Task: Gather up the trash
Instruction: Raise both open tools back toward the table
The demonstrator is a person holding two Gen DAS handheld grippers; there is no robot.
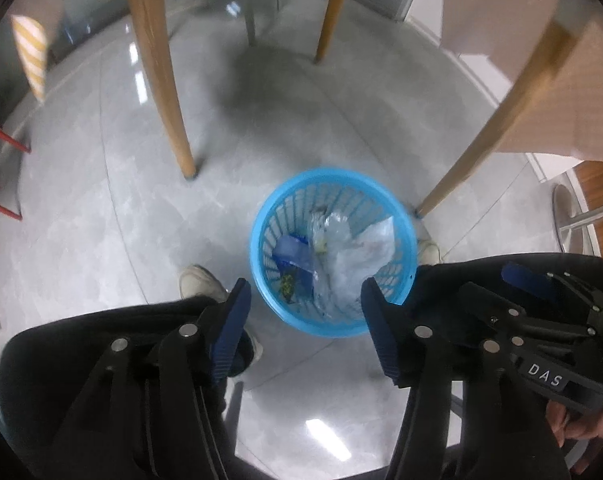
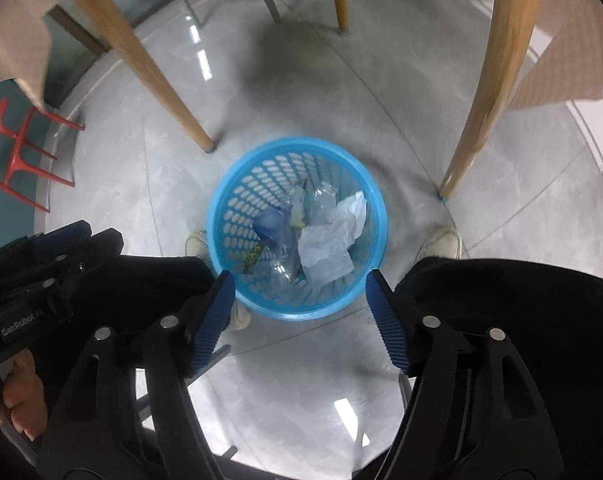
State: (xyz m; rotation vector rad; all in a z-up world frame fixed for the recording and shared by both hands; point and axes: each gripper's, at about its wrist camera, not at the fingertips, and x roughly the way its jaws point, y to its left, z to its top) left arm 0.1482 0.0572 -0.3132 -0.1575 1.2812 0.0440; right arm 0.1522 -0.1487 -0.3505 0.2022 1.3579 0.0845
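Observation:
A blue plastic lattice trash basket [image 1: 261, 216] [image 2: 229, 196] stands on the grey tiled floor between the person's feet. It holds crumpled clear plastic [image 1: 333, 236], white paper [image 2: 337, 232], a blue wrapper [image 2: 271, 222] and a green scrap. My left gripper [image 1: 305, 292] is open and empty, above the basket's near rim. My right gripper [image 2: 299, 284] is open and empty, also above the near rim. The right gripper's body shows at the right of the left wrist view [image 1: 541, 312]; the left gripper's body shows at the left of the right wrist view [image 2: 49, 264].
Wooden table legs [image 1: 161, 72] [image 2: 489, 80] stand around the basket, under a tablecloth-covered table [image 1: 561, 80]. The person's white shoes [image 1: 199, 282] [image 2: 441, 242] and black-trousered knees flank the basket. A red chair [image 2: 9, 140] stands at the left. Metal legs stand at the back.

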